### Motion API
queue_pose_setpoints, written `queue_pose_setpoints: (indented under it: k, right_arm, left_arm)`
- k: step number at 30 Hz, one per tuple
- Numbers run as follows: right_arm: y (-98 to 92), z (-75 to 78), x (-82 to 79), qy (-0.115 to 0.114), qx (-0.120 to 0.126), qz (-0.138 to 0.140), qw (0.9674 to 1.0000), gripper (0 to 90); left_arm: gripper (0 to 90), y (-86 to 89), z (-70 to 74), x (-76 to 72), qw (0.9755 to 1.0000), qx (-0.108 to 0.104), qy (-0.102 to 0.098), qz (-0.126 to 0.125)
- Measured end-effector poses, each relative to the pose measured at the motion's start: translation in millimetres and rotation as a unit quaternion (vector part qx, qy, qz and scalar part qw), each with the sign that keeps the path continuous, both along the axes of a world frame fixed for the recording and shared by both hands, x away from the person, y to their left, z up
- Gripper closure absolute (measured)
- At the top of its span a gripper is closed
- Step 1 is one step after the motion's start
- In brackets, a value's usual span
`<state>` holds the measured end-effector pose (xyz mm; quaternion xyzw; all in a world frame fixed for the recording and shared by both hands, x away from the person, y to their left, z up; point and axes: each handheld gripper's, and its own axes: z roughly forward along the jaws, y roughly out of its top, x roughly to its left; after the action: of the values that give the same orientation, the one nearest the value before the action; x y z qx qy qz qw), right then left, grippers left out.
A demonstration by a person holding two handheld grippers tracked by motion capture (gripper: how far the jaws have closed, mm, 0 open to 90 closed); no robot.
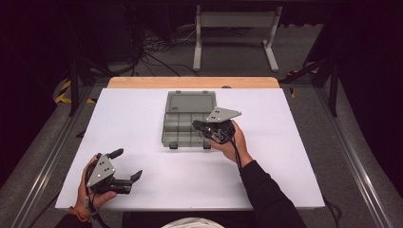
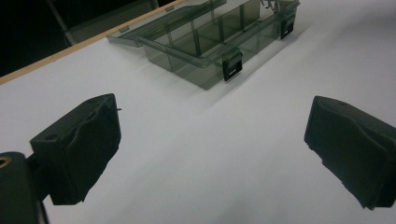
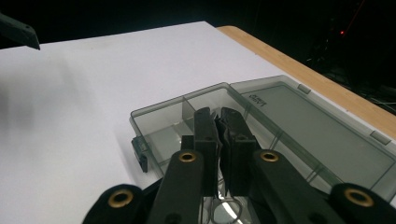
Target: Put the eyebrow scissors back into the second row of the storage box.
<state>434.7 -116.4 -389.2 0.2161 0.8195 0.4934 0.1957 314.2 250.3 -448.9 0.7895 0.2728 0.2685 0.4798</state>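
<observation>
A lab-like recording bay: white table on a dark floor, loose cables (tangled past its far edge), metal frame.

High cam above table, looks fwd/down; gripper cams sit low, close; all share organizer box.

Smoky translucent grey compartment box (black latches), white table edged in pale wood, black gripper jaws.
</observation>
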Motion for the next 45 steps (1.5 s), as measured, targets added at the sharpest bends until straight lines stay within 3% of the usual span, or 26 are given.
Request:
queue_pose_setpoints:
  k: [10, 23, 29, 45]
  right_arm:
    - [5.9, -6.1, -1.9, 0.007, -0.009, 0.014, 0.9998, 86.5]
    - [7.0, -8.9, -0.4, 0.006, -0.012, 0.003, 0.9999, 86.6]
    - [2.3, -8.8, 1.7, 0.013, -0.001, -0.002, 0.9999, 87.2]
    - [-7.0, -0.6, 4.9, -0.007, 0.016, -0.023, 0.9996, 87.4]
  left_arm:
    - [4.5, 0.2, -0.1, -0.1, 1.0000, 0.001, 0.000, 0.000]
    - [4.5, 0.4, -0.2, -0.5, 1.0000, 0.000, -0.001, -0.001]
    - [4.5, 0.5, -0.4, -0.4, 1.0000, 0.001, 0.000, 0.000]
    - [4.5, -0.7, -0.7, 0.3, 1.0000, 0.004, 0.003, -0.003]
